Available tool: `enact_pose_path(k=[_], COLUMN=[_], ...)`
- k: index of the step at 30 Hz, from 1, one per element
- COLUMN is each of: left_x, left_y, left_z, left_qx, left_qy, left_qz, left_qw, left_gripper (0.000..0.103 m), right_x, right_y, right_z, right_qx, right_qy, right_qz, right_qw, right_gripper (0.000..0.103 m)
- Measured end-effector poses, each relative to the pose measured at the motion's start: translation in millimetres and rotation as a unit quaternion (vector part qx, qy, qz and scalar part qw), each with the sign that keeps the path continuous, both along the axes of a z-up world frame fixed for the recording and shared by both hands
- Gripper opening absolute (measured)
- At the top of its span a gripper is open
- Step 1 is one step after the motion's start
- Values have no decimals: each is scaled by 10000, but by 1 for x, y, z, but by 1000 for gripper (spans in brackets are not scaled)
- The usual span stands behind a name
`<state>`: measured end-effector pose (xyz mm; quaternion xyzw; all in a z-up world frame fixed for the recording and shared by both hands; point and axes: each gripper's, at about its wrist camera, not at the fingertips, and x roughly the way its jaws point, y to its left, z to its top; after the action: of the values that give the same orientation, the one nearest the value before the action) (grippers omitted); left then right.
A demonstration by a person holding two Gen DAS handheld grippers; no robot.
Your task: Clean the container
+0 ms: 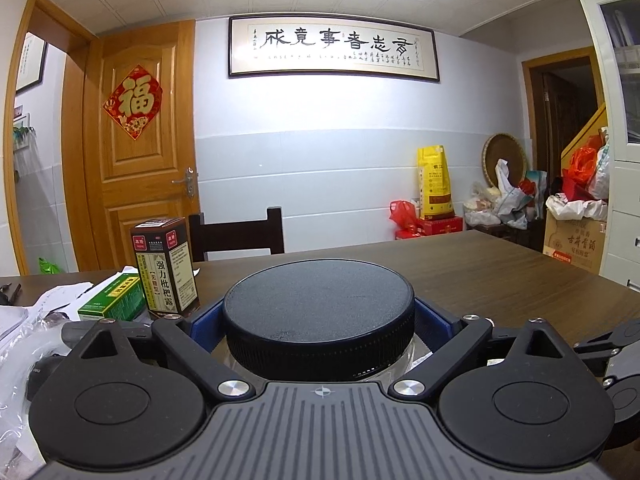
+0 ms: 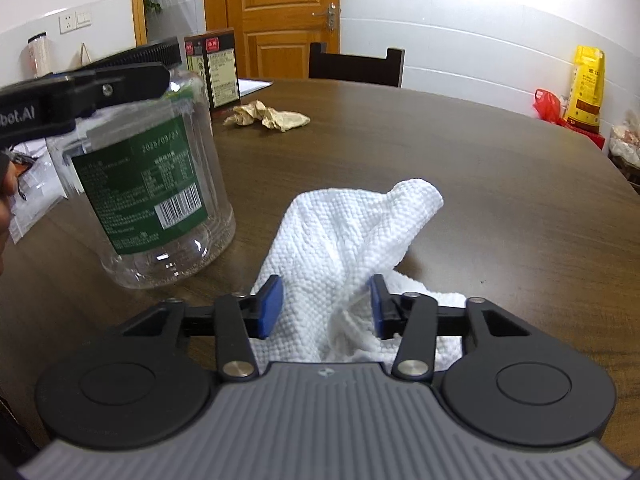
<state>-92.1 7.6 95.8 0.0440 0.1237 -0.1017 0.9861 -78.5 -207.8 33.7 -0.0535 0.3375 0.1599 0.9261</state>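
A clear plastic jar (image 2: 156,200) with a green label and a black screw lid (image 1: 318,312) stands tilted on the dark wooden table (image 2: 480,184). My left gripper (image 1: 320,320) is shut on the jar just below the lid, its blue pads (image 1: 202,326) on either side; it also shows in the right wrist view (image 2: 80,96). My right gripper (image 2: 326,306) sits over a white paper towel (image 2: 352,232) lying on the table to the right of the jar. Its blue pads (image 2: 270,306) stand apart with a fold of towel between them.
A crumpled brown tissue (image 2: 268,117) lies further back on the table. Dark and green medicine boxes (image 1: 166,268) and plastic wrappers (image 1: 24,344) sit at the table's left. A dark chair (image 2: 356,64) stands behind the table.
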Motion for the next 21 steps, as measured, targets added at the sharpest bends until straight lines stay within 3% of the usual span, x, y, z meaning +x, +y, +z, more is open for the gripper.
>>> enact_pose_path(k=[5, 9, 14, 21], left_x=[-1, -2, -2, -3], left_y=[-1, -2, -3, -3], left_z=[0, -1, -4, -6], left_qx=[-8, -15, -17, -31], left_qy=[-1, -1, -52, -168], left_qz=[32, 57, 93, 148], left_qw=[10000, 10000, 9999, 9997], left_gripper=[97, 97, 97, 97], right_x=[5, 5, 5, 3], right_y=[3, 3, 4, -2], right_z=[-11, -17, -19, -13], right_qx=[-90, -93, -93, 51], right_qy=[144, 61, -38, -319], right_qz=[-80, -75, -72, -283], right_qw=[9998, 9999, 9999, 9991], right_gripper=[40, 18, 8, 6])
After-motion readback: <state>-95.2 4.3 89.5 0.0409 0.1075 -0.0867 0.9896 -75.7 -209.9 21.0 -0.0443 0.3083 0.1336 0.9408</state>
